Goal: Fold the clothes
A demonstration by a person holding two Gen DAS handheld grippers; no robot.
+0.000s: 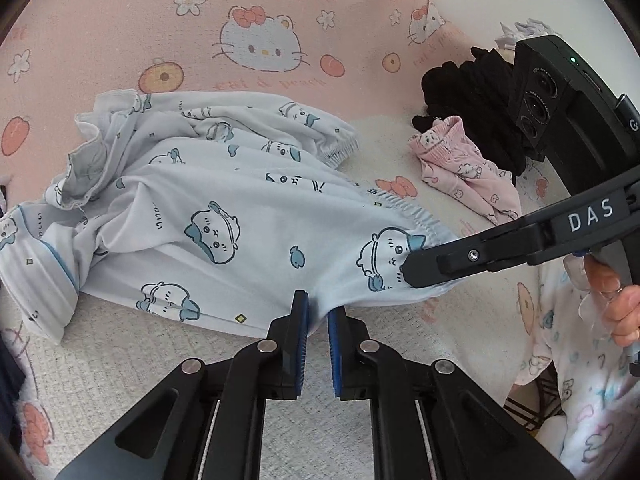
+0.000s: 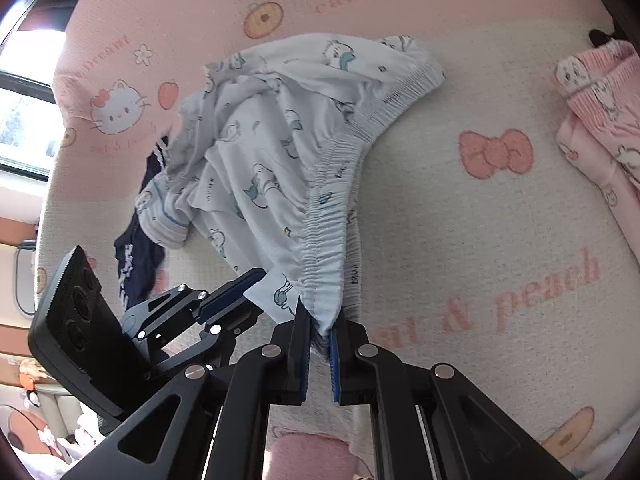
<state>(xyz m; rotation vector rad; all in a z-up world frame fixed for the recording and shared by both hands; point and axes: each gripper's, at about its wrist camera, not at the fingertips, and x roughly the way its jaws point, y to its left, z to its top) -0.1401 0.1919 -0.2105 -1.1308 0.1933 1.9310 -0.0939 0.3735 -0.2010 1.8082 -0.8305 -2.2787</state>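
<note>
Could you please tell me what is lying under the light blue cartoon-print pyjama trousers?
A dark navy garment with white print pokes out from beneath the light blue cartoon-print pyjama trousers, which lie on the pink-and-cream cat-print blanket. Most of the navy garment is covered.

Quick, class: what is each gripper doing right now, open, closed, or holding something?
Left gripper: closed on the blue pyjama, at its lower edge.
Right gripper: closed on the pyjama's waistband.

Your left gripper (image 1: 318, 314) and right gripper (image 2: 320, 322) are matte black linkages with round silver pivot screws and ribbed blue pads (image 1: 334, 336). One black arm reads "DAS" in white; a green light dots the three-lensed camera block (image 1: 538, 98).
</note>
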